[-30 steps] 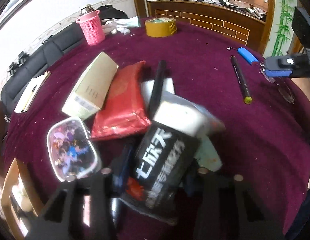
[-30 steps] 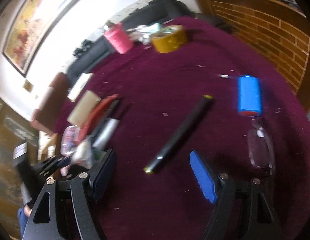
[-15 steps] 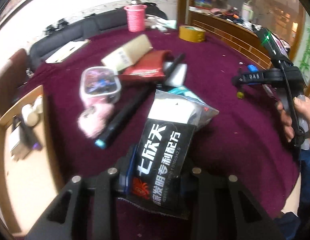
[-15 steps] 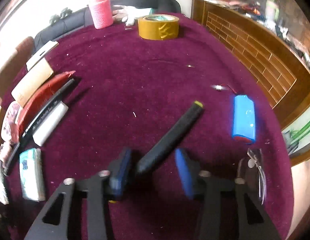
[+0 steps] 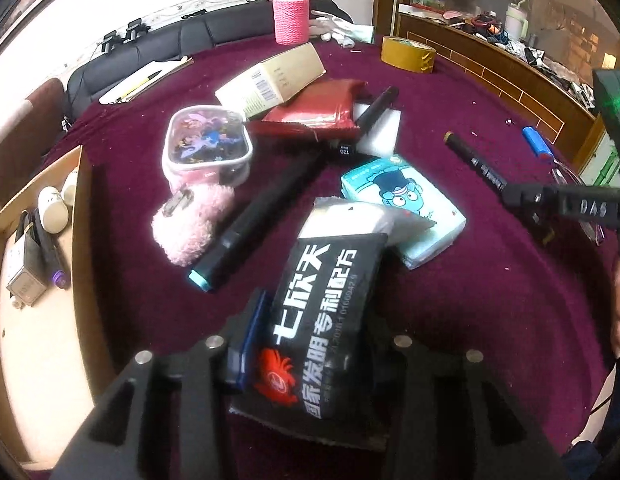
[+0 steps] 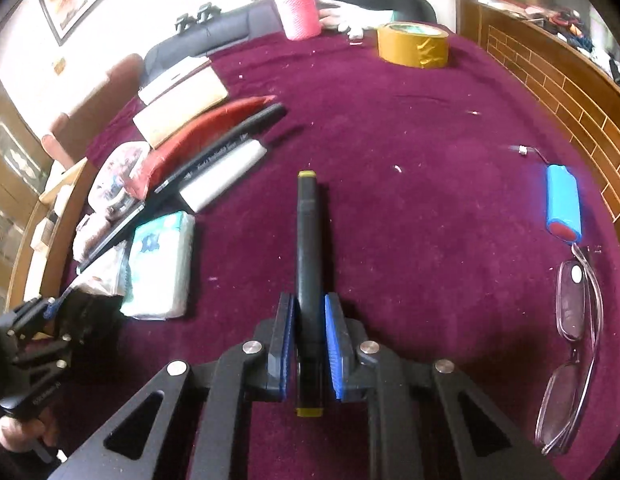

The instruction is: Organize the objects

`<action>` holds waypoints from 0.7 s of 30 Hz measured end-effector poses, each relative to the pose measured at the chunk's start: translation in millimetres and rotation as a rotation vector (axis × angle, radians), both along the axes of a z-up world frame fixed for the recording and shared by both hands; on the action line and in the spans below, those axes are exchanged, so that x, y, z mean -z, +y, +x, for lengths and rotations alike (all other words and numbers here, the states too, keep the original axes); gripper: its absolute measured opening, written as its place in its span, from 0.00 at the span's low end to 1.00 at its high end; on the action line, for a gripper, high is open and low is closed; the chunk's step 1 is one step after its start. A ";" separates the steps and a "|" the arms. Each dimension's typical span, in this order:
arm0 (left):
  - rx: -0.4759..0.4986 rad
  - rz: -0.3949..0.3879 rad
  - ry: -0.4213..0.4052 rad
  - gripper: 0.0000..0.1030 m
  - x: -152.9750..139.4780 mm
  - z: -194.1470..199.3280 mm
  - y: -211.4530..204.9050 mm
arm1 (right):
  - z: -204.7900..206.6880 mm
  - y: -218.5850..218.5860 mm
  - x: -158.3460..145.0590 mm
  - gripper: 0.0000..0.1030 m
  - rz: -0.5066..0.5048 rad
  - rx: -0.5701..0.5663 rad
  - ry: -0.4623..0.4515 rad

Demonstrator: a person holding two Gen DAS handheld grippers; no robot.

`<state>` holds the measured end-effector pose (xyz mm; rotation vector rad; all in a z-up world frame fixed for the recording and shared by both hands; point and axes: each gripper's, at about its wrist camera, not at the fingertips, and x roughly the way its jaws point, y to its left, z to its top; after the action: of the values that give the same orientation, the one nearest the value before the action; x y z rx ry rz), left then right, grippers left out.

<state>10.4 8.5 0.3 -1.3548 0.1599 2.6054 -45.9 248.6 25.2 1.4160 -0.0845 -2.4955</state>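
My left gripper (image 5: 310,344) is shut on a black packet with white lettering (image 5: 317,320) and holds it over the maroon table (image 5: 489,280). Ahead of it lie a tissue pack (image 5: 405,208), a teal-capped black marker (image 5: 262,216), a pink fluffy pouch (image 5: 190,224), a cartoon case (image 5: 208,144), a red pouch (image 5: 317,114) and a beige box (image 5: 270,80). My right gripper (image 6: 310,340) is shut on a yellow-capped black marker (image 6: 308,248) that points straight ahead. It also shows in the left wrist view (image 5: 475,162).
A wooden tray (image 5: 34,320) with small items sits at the table's left edge. A yellow tape roll (image 6: 413,44) and a pink cup (image 6: 300,10) stand at the back. A blue battery pack (image 6: 563,204) and glasses (image 6: 569,344) lie at the right.
My right gripper has closed on the yellow-capped marker. My left gripper has pulled the black packet back from the pile, which now shows the tissue pack and the tray.
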 end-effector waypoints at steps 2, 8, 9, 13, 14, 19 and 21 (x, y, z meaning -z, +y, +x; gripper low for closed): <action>-0.002 0.000 0.002 0.39 0.1 0.1 0.2 | -0.6 -2.9 0.0 0.16 0.025 -0.010 0.008; -0.004 0.002 0.009 0.40 0.1 1.2 0.3 | 6.2 -19.4 2.8 0.63 0.063 -0.070 0.036; -0.004 0.002 0.011 0.41 0.3 1.6 0.5 | 7.0 -22.9 3.4 0.81 0.053 -0.085 0.034; -0.002 0.005 0.014 0.41 0.4 2.2 -0.1 | 12.0 -34.3 7.9 0.91 0.084 -0.087 0.044; 0.000 0.008 0.014 0.42 0.4 2.3 -0.2 | 13.7 -33.4 7.1 0.91 0.082 -0.082 0.047; 0.013 0.022 0.012 0.46 0.6 1.6 0.1 | 23.6 -8.4 -7.1 0.90 0.066 0.069 0.122; 0.016 0.026 0.011 0.47 0.8 1.5 0.5 | 23.7 -1.7 -13.8 0.73 0.054 0.088 0.142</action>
<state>11.9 9.0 -0.5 -1.3250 0.1370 2.5935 -22.2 246.9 39.0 1.2760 -0.0530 -2.6811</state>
